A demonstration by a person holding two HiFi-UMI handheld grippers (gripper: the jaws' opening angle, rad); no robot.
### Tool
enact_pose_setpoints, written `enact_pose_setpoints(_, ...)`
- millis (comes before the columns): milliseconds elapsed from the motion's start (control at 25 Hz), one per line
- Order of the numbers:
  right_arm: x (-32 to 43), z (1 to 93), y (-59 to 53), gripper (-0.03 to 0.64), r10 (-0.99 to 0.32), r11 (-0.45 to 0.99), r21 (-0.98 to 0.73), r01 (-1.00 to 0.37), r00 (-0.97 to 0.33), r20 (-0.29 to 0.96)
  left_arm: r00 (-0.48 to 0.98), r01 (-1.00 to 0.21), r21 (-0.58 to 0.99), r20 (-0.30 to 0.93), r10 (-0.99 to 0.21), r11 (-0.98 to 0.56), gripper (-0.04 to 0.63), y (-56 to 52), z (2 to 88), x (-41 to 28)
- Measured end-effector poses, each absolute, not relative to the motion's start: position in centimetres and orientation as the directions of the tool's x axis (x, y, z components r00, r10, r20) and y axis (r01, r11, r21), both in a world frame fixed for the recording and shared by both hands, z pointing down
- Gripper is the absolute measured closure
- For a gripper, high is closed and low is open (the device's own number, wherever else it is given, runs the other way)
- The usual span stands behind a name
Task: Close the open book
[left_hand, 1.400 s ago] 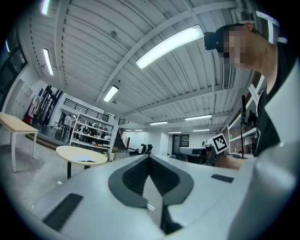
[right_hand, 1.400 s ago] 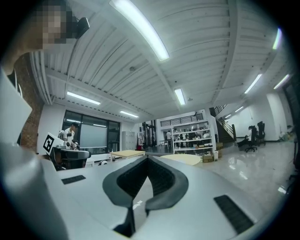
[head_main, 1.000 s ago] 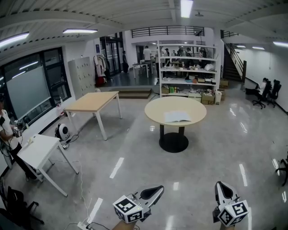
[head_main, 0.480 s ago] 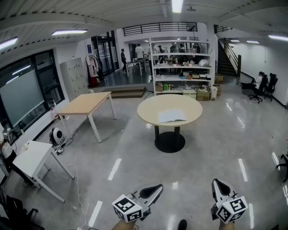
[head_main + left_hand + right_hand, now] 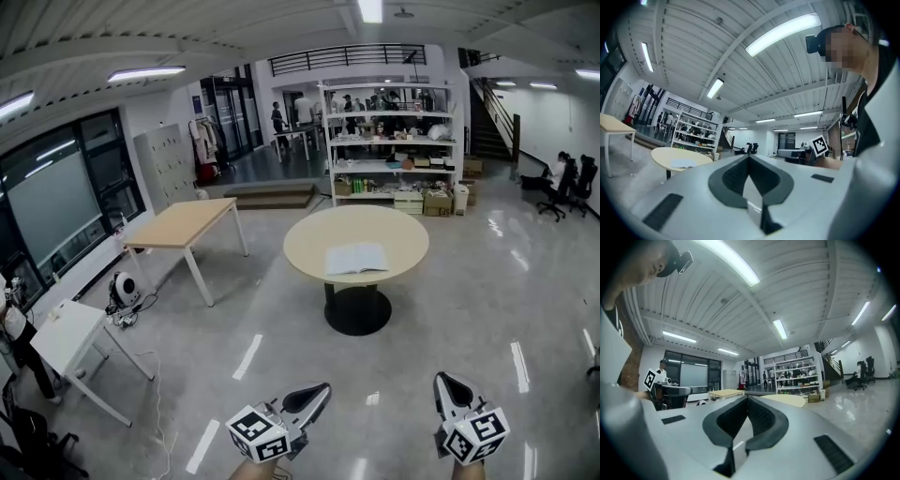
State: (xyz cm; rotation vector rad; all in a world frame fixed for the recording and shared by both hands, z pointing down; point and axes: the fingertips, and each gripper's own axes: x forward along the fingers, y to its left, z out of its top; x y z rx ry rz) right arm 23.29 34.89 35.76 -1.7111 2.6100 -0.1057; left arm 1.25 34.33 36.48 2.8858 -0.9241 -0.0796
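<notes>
A wide, glossy grey floor (image 5: 281, 319) fills my head view, with one tall white shelving unit (image 5: 389, 141) stacked with boxes against the far side. I count three tables: a round beige table on a black pedestal (image 5: 309, 246) near the middle, a long rectangular wooden table with white legs (image 5: 183, 223) to its left, and a small white table (image 5: 66, 330) at the left edge.

At the bottom of the view are my two hand-held grippers, each carrying one marker cube. The left gripper (image 5: 319, 390) has its jaws pressed together with nothing between them, as its own view confirms (image 5: 749, 158). The right gripper (image 5: 442, 379) is likewise clenched on nothing (image 5: 747, 399).

One open white-paged book (image 5: 355, 259) lies flat on the round table, right of its centre – well apart from both grippers. The left gripper view also catches it on the tabletop (image 5: 683, 163).
</notes>
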Motion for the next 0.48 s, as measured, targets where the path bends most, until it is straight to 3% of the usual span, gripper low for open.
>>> enact_pose_setpoints(480,25.6,37.4,19.9,0.618,-0.893,0.441,-0.111,-0.891,-0.448,0.045,0.777,-0.626,0.134,0.023,-0.629,-0.768,0.597,21.0,37.3,3.6)
